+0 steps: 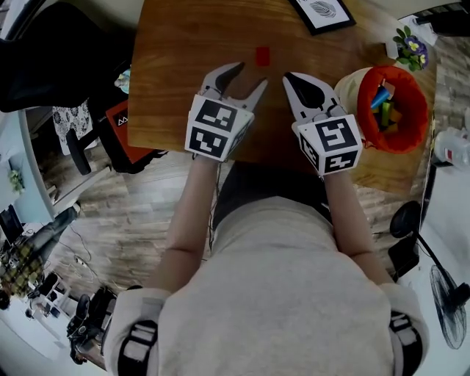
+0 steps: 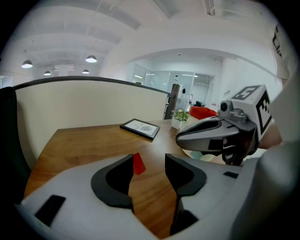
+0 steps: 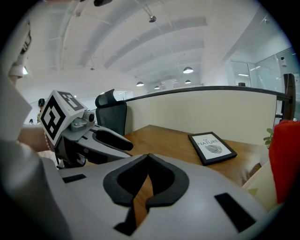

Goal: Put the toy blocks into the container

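Note:
A small red block [image 1: 262, 56] lies flat on the wooden table [image 1: 183, 44], just beyond my left gripper [image 1: 248, 75]. That gripper's jaws stand open with nothing between them. In the left gripper view the red block [image 2: 138, 164] shows just past the left jaw's tip, apart from my left gripper [image 2: 149, 161]. My right gripper [image 1: 288, 76] hovers beside it, shut and empty; its jaws meet at the tips in the right gripper view [image 3: 149, 156]. The orange-red fabric container [image 1: 411, 121] stands at the right with several coloured blocks [image 1: 385, 103] inside.
A framed picture [image 1: 323, 13] lies at the table's far edge, and a small potted plant [image 1: 410, 48] stands behind the container. A black chair [image 1: 51, 51] is left of the table. The person's body fills the near side.

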Available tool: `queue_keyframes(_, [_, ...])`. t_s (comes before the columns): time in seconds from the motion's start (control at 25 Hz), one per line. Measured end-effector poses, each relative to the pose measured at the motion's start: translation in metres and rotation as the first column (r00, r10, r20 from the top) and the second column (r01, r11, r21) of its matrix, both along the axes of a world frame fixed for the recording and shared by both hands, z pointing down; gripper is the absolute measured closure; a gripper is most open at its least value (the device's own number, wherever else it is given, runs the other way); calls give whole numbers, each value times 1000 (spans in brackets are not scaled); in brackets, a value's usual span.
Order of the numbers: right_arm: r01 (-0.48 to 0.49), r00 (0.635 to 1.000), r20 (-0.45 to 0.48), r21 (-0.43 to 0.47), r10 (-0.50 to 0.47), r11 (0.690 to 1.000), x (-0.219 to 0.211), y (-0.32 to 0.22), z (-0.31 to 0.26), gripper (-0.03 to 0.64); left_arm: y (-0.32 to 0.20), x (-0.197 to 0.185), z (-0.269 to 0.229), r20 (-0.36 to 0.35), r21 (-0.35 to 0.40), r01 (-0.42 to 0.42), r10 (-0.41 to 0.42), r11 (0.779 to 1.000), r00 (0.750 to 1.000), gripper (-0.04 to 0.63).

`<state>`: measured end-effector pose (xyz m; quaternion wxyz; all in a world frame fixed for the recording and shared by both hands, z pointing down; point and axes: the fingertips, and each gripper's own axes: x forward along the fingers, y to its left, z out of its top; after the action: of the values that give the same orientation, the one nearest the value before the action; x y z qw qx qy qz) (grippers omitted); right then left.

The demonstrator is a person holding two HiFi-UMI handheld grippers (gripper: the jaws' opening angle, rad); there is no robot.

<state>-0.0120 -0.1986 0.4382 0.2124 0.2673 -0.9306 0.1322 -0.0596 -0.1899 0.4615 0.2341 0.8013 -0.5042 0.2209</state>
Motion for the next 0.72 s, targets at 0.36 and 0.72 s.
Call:
queue_keyframes(0.36, [-28, 999, -46, -60, 25, 998, 0, -21, 41, 604, -21, 0, 46, 25, -83, 35, -33, 996, 999, 348])
queue_keyframes(0.72, [-65, 996, -68, -111, 57, 992, 0, -42, 67, 604, -44, 4, 80, 42, -144, 33, -27, 989, 999, 359])
